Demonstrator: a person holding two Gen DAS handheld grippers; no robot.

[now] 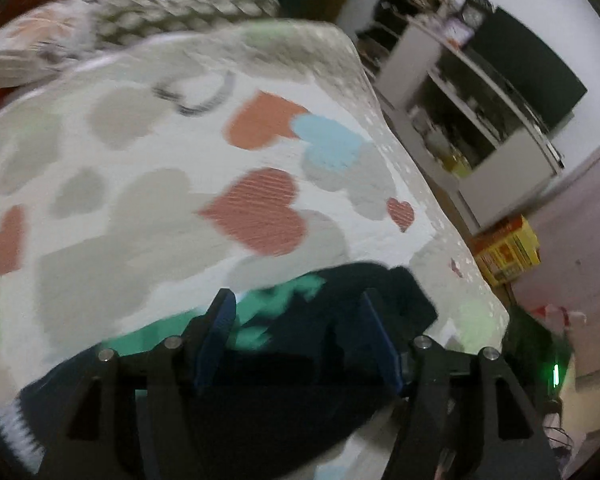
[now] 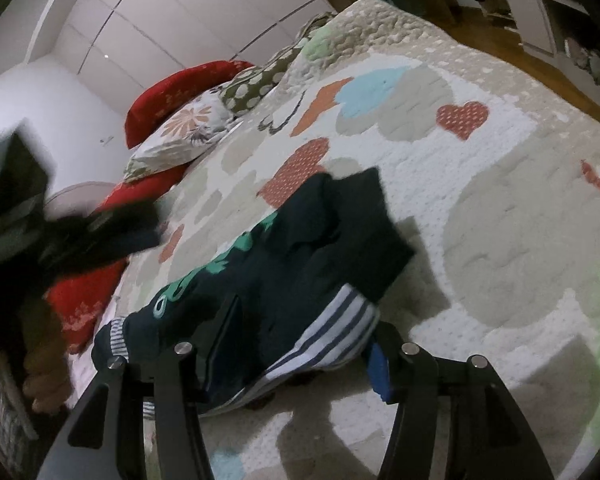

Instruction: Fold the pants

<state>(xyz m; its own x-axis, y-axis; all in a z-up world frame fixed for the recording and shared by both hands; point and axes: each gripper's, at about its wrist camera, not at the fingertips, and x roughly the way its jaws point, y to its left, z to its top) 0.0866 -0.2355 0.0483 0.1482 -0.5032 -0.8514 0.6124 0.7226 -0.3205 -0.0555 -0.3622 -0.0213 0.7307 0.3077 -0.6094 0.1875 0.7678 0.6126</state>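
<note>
Lying bunched on the quilted bedspread (image 2: 500,208), dark pants (image 2: 300,248) sit between both wide-spread tools (image 1: 296,316) (image 2: 304,336).

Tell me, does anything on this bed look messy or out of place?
Only the dark pants: they lie bunched on the quilt, one end flopped over unevenly, not yet a neat fold. The pillows at the head look ordinary.

1. One pair of dark pants (image 2: 284,264) is seen on one heart-patterned quilt (image 2: 500,216)
2. Two grippers are counted: left gripper (image 1: 296,344), right gripper (image 2: 304,344)
3. Three pillows are counted toward eleven o'clock: red pillow (image 2: 180,88), floral pillow (image 2: 180,132), spotted pillow (image 2: 256,84)
</note>
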